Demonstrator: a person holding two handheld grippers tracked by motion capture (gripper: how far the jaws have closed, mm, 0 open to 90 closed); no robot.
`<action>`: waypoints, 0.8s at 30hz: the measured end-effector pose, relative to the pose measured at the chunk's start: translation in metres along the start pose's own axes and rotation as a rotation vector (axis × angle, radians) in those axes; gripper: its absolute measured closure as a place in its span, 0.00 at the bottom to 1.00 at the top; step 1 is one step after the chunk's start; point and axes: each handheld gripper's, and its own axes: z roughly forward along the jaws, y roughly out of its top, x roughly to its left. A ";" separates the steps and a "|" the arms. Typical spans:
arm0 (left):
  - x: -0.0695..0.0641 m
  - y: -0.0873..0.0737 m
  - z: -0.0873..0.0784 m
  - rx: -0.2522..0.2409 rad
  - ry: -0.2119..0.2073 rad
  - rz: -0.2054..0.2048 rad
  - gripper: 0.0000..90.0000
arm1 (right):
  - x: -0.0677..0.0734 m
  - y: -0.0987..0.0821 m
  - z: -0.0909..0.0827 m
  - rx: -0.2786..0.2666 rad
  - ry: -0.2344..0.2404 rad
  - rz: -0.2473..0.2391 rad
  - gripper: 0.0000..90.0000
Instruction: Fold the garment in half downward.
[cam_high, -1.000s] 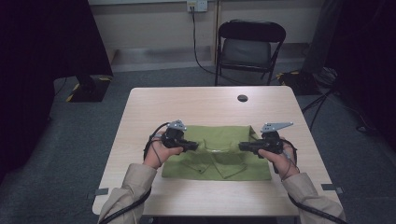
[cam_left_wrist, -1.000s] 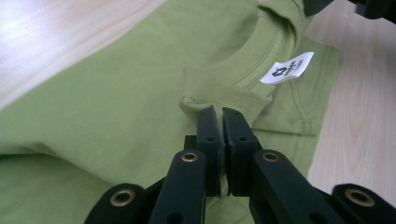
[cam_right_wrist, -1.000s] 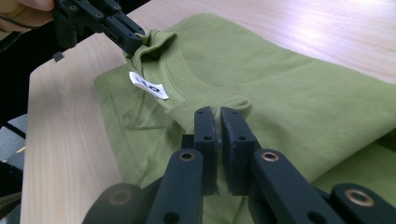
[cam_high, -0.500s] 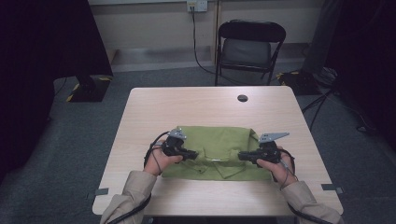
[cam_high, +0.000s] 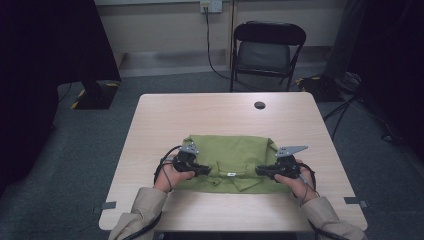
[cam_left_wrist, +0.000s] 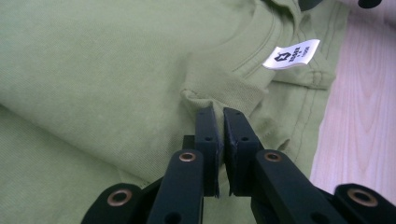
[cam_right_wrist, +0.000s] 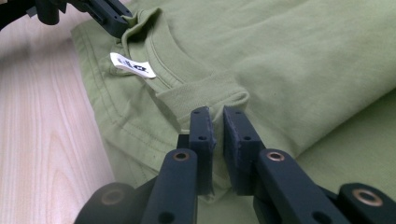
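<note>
Folding is partly done: the green T-shirt (cam_high: 232, 160) lies doubled near the table's (cam_high: 220, 112) front edge. The left gripper (cam_left_wrist: 216, 116) and right gripper (cam_right_wrist: 215, 114) each pinch a collar-side fold, jaws nearly together. Releasing and further folds remain.

One printed tag, too small for us to read

We find print on a single thing: a white neck label (cam_left_wrist: 291, 54) sewn inside the collar of the green shirt (cam_left_wrist: 107, 70). It carries a dark emblem and a few lines of tiny lettering (cam_right_wrist: 132, 65), but we cannot make out a word or number.
</note>
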 end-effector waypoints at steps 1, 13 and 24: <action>0.000 -0.001 0.000 -0.003 -0.001 -0.001 0.94 | 0.000 -0.001 0.000 0.000 -0.003 -0.001 0.91; -0.002 -0.007 -0.001 -0.020 -0.001 0.011 0.90 | -0.001 -0.009 0.001 0.004 -0.024 -0.019 0.83; -0.002 -0.011 -0.004 -0.002 0.012 0.025 0.80 | -0.003 -0.013 -0.003 0.010 -0.043 -0.026 0.66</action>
